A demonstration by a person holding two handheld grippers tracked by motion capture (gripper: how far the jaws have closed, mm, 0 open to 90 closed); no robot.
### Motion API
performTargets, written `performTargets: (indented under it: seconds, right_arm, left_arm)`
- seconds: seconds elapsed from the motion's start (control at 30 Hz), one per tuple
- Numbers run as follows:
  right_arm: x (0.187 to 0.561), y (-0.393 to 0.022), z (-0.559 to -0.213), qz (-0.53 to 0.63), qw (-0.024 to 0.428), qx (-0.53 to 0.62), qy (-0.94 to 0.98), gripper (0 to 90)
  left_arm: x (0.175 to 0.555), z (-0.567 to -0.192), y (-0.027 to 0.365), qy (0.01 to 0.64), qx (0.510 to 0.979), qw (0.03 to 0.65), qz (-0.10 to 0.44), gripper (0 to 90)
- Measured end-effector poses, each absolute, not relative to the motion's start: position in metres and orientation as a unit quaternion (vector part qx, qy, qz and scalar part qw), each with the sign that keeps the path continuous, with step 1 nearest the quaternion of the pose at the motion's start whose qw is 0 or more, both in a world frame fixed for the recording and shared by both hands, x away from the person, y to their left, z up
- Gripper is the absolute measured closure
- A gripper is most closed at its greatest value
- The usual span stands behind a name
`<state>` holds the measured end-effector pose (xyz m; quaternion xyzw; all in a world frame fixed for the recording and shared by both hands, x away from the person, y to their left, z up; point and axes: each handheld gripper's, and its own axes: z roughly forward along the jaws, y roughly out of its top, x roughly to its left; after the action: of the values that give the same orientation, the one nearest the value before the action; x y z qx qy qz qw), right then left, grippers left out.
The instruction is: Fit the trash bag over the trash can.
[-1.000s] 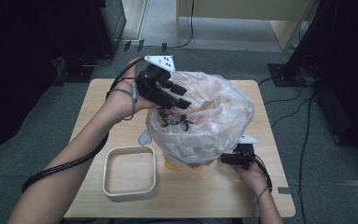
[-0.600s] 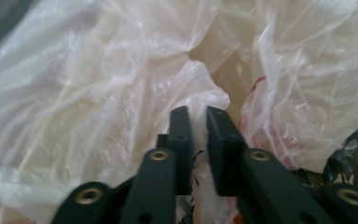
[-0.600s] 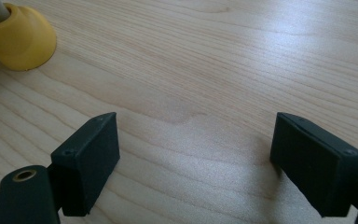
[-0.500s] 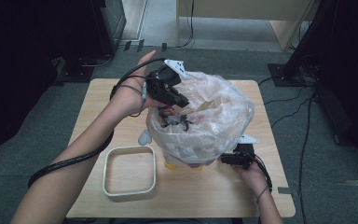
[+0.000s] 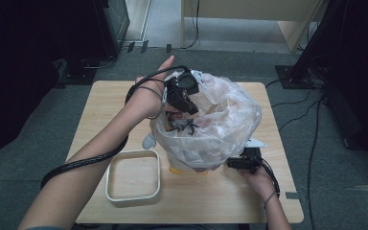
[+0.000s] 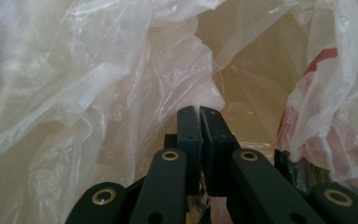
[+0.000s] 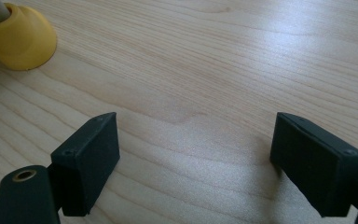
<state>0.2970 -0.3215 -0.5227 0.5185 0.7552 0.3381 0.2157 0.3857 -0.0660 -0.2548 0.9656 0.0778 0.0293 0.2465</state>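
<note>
Reading the scene from the left side of the frame to the right:
Tray: a white square tray [image 5: 133,180] is sitting empty at the lower left of the table [image 5: 100,110] in the high view, well apart from both grippers.
Left gripper: the left gripper [image 5: 190,106] is reaching into the upper left rim of the plastic bag [image 5: 220,124], at the centre of the high view; its jaws have just been closing and are now standing pressed together.
Bag at the fingers: in the left gripper view the fingertips [image 6: 189,122] are pinching a thin fold of the clear bag film [image 6: 121,107], which is billowing all around them.
Right gripper: the right gripper [image 5: 235,164] is resting at the bag's lower right edge, jaws spread wide over bare wood [image 7: 191,84], holding nothing.
Yellow base: a yellow foot [image 7: 21,39] is showing at the upper left of the right gripper view.
</note>
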Motion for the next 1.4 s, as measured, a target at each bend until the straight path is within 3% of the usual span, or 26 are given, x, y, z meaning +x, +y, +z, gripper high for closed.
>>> performTargets:
  seconds: [0.17,0.43,0.53,0.63,0.77,1.0,1.13,1.27,1.4]
  right_arm:
    - [0.297,-0.322,-0.523,0.338,0.216,0.518,0.755,15.2]
    - [0.297,-0.322,-0.523,0.338,0.216,0.518,0.755,15.2]
    - [0.297,-0.321,-0.523,0.338,0.216,0.518,0.755,15.2]
    - [0.297,-0.322,-0.523,0.338,0.216,0.518,0.755,15.3]
    - [0.297,-0.321,-0.523,0.338,0.215,0.518,0.755,15.2]
    - [0.297,-0.321,-0.523,0.338,0.215,0.518,0.755,15.2]
    - [0.297,-0.321,-0.523,0.338,0.216,0.518,0.755,15.2]
    - [0.297,-0.321,-0.523,0.339,0.215,0.517,0.756,15.2]
    - [0.297,-0.321,-0.523,0.339,0.215,0.517,0.756,15.2]
  left_arm:
    - [0.385,-0.259,-0.067,0.076,0.976,0.203,0.036,86.5]
    - [0.389,-0.263,-0.057,0.097,0.974,0.202,0.025,83.2]
    - [0.389,-0.263,-0.058,0.090,0.976,0.199,0.028,75.6]
    - [0.386,-0.260,-0.057,0.089,0.968,0.234,-0.001,65.7]
    - [0.383,-0.241,-0.054,0.080,0.952,0.294,-0.019,63.8]
    - [0.376,-0.210,-0.065,0.068,0.930,0.359,-0.041,64.8]
    - [0.372,-0.218,-0.082,0.063,0.938,0.340,-0.030,65.9]
    - [0.373,-0.233,-0.097,0.067,0.959,0.275,-0.020,72.9]
    - [0.368,-0.242,-0.109,0.040,0.959,0.279,-0.030,71.9]
